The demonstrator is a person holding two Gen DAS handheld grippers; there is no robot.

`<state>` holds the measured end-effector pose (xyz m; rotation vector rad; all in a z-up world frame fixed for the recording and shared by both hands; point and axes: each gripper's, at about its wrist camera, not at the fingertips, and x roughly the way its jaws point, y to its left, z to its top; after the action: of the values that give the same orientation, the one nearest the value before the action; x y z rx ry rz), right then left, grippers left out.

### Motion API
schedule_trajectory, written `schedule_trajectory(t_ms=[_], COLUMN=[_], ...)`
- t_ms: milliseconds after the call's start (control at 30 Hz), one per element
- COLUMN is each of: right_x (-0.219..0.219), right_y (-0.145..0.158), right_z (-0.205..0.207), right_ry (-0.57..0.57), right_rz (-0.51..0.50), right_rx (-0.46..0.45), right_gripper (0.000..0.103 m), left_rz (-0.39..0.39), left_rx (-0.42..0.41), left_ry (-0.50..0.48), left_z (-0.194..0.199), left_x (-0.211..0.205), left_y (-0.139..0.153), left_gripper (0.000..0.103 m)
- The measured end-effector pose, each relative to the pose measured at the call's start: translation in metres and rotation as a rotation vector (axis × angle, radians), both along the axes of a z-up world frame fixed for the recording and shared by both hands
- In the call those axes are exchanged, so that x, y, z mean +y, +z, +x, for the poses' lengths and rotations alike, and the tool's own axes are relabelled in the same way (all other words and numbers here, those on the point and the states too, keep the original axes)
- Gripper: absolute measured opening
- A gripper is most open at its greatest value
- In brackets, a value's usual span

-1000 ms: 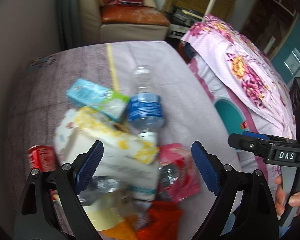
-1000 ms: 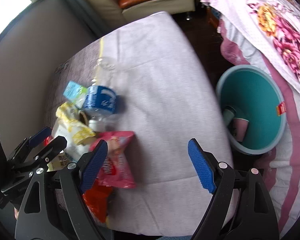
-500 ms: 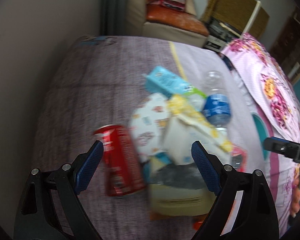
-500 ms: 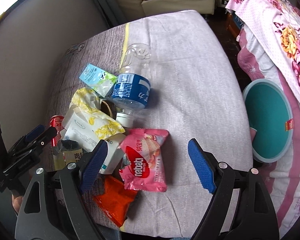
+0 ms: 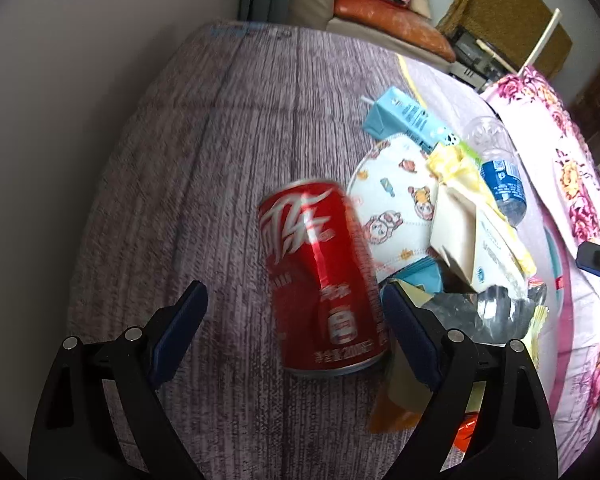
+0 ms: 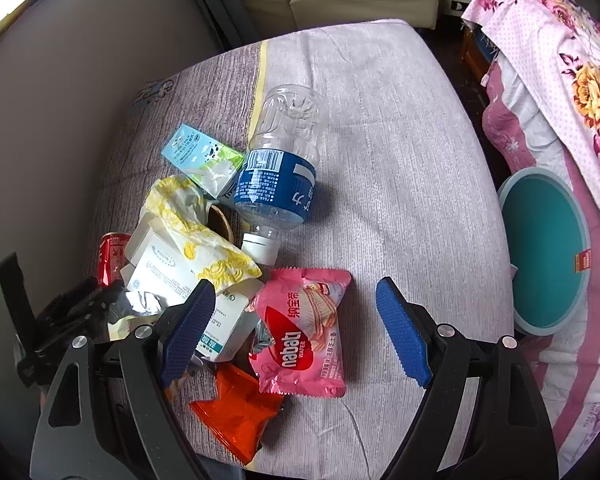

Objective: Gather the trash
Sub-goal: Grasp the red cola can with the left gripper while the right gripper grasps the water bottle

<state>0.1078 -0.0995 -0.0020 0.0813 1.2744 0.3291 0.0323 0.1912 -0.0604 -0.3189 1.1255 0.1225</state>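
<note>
Soft daylight enters at 10 o'clock in the right view. The can [image 5: 324, 276] is motion-blurred, with glare on its side. Fisheye bending and dark vignetting mark every edge.

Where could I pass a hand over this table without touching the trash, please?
Free: the cloth between the bottle and the bin-side edge, and the stretch beyond the can toward the wall. Crowded: from carton down to the wafer pack.

Can [image 5: 324, 276] lying left of the litter pile, bottle [image 6: 282, 168] behind wafer packet [image 6: 304, 328], bin [image 6: 548, 248] off table edge at right
</note>
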Motion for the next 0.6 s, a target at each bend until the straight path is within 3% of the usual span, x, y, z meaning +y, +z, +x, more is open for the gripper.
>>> schedule_trajectory(t_ms=[200, 267, 600], right_x=[0.0, -0.001, 0.011], right_y=[-0.004, -0.004, -0.023], right_z=[0.012, 0.019, 0.067], right_ry=[-0.007, -0.015, -0.027], right_rz=[0.0, -0.001, 0.032], right_rx=[0.001, -0.009, 0.001], right_gripper=[0.079, 0.079, 0.079], left_rz=[-0.056, -0.061, -0.079], left_rx=[0.028, 0.004, -0.031], left_ry=[0.041, 0.027, 0.009], left_z=[0.01, 0.011, 0.025], left_x=[0.015, 0.017, 0.023], left_y=[-0.019, -0.017, -0.012], left_gripper=[0.088, 0.059, 0.059])
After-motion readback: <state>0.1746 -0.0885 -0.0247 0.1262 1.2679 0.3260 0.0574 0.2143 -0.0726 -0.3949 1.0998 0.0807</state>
